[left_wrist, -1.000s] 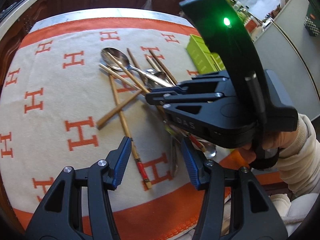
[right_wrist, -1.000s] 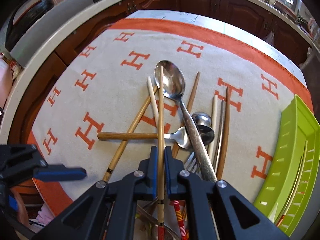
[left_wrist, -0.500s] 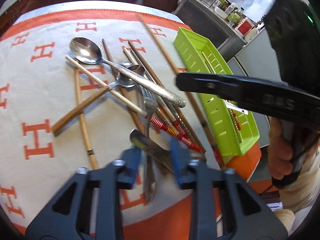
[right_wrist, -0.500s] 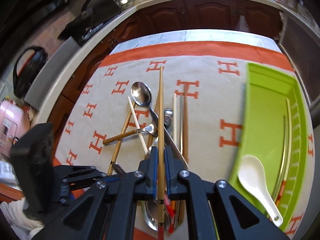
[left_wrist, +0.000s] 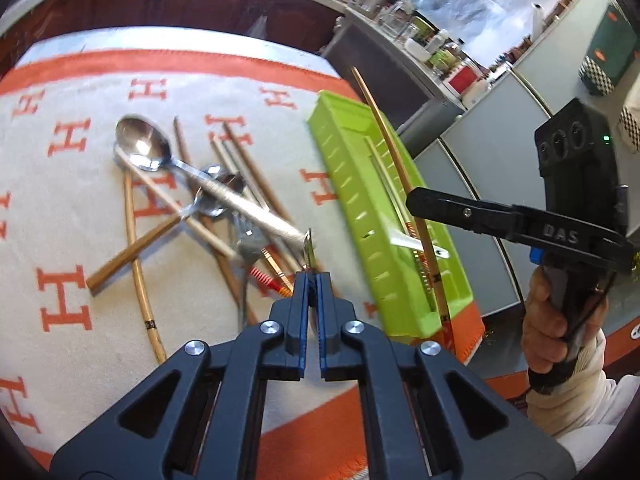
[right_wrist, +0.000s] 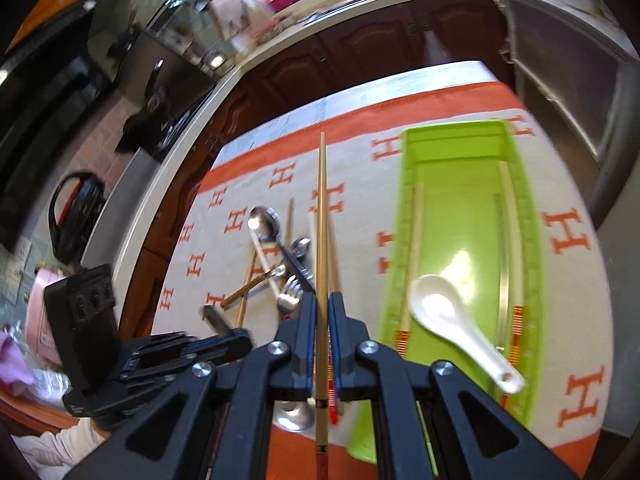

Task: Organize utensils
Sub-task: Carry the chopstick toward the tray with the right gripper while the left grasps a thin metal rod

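We hold a two-finger gripper in each hand over a cream cloth (left_wrist: 100, 344) patterned with orange H shapes and an orange border.

Our left gripper (left_wrist: 313, 280) has just been closing, and its blue pads now pinch the end of a thin metal utensil handle (left_wrist: 308, 245), seen edge-on and pointing away from us; we cannot tell which utensil it is. Just beyond it lies a loose, crossed pile: a large metal spoon (left_wrist: 144, 146), a fork (left_wrist: 248, 242), a smaller spoon with a wooden handle (left_wrist: 136, 249), and several bamboo and dark wooden chopsticks.

Our right gripper (right_wrist: 322, 300) is clamped tight on a single bamboo chopstick (right_wrist: 321, 216), which runs straight forward between the fingers and sticks out well past them, raised above the cloth. In the left wrist view this chopstick crosses over the near side of the tray.

To the right of the pile sits a long lime-green tray (right_wrist: 456, 152). Inside it lie a white ceramic soup spoon (right_wrist: 444, 308) and pale chopsticks with red-and-orange banded ends along both long sides.
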